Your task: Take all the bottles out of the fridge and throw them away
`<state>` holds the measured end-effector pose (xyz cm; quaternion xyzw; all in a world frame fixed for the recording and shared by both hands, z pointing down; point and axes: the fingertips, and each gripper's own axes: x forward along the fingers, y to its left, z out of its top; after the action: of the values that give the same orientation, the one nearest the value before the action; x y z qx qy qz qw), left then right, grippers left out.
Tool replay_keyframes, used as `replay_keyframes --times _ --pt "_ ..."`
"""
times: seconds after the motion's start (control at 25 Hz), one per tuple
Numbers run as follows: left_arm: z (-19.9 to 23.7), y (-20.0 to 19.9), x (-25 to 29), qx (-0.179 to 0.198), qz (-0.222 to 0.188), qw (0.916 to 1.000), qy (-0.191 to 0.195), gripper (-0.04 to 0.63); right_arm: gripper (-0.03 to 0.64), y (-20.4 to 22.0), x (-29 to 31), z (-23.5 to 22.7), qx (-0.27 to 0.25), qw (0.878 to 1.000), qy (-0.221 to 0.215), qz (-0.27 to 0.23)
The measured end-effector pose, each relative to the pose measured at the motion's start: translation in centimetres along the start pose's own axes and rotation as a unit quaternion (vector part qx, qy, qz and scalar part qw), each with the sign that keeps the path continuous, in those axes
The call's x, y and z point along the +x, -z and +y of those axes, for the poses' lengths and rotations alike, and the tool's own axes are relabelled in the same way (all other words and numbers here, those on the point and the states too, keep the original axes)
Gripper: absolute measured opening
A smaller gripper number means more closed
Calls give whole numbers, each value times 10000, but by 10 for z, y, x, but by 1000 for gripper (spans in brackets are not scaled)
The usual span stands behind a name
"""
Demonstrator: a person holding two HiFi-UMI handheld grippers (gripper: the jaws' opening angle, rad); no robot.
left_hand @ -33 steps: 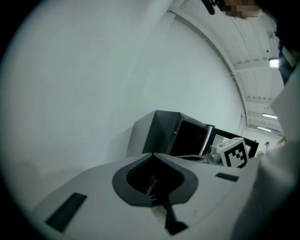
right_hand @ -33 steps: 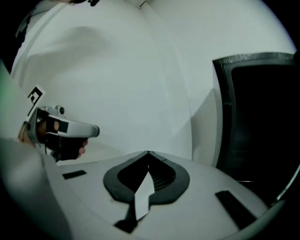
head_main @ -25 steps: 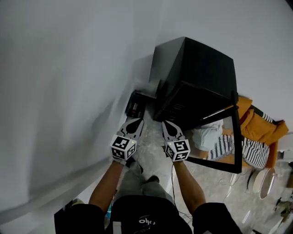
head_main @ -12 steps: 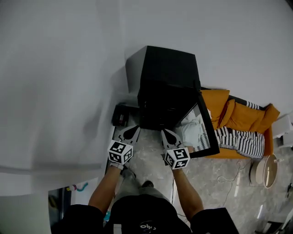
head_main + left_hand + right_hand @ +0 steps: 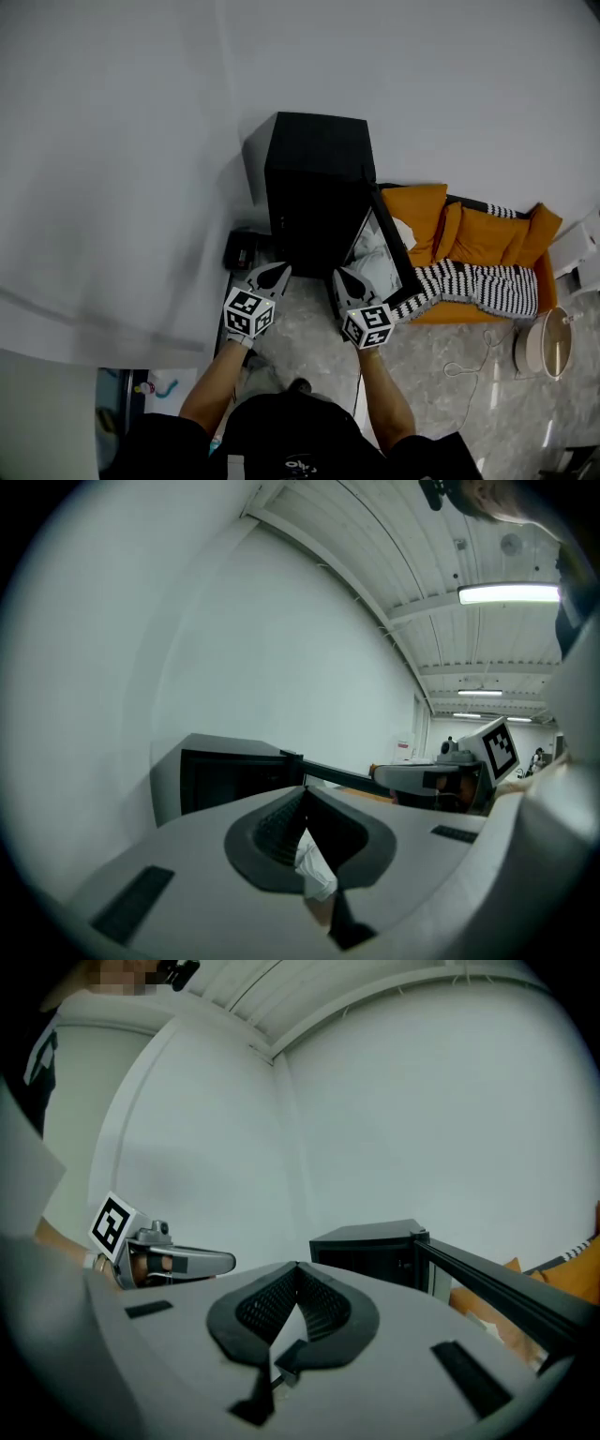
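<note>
A: White walls are seen on all sides, and a grey marbled floor (image 5: 309, 328) is spread out below. Where is the fridge placed?

B: The fridge (image 5: 314, 183), a black box of a thing, is set on the floor close to the wall. Its door (image 5: 380, 244) is swung open toward the right of the head view, and pale shapes are mirrored in the glass.

A: And the bottles?

B: None can be made out. The inside is shown only as a dark opening in both gripper views.

A: What is shown of the left gripper (image 5: 281, 269)?

B: It is held just in front of the fridge, nearly level and pointed at it. Its jaws are brought together at the tips. Only a pale patch is glimpsed through the slit behind them, and nothing is clamped.

A: The right gripper (image 5: 339, 273)?

B: It is carried alongside, near the foot of the open door, and is aimed the same way. Its jaws are pressed fully together, with nothing caught between them.

A: What else is laid out around the fridge?

B: A small black box (image 5: 242, 251) is tucked on the floor to the fridge's left. An orange sofa (image 5: 487, 234) is set against the wall on the right, past the door, and a black-and-white striped blanket (image 5: 469, 281) is draped along its front. Farther right, a round white device (image 5: 547, 342) is parked on the floor, and a thin cable (image 5: 469, 361) is trailed near it.
</note>
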<state>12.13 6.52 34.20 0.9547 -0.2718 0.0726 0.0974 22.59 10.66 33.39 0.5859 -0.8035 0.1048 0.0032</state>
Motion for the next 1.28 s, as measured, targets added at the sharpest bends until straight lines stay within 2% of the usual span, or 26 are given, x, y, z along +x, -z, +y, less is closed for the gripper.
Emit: replay_keyframes --times 0.56,1.28 --pt "-46 -7 -27 194 -90 9996 162 2 8 0 -67 8 75 9995 295 50" --pt "-41 -3 -63 234 -174 9996 -10 2 8 5 -77 24 -31 9996 255 104"
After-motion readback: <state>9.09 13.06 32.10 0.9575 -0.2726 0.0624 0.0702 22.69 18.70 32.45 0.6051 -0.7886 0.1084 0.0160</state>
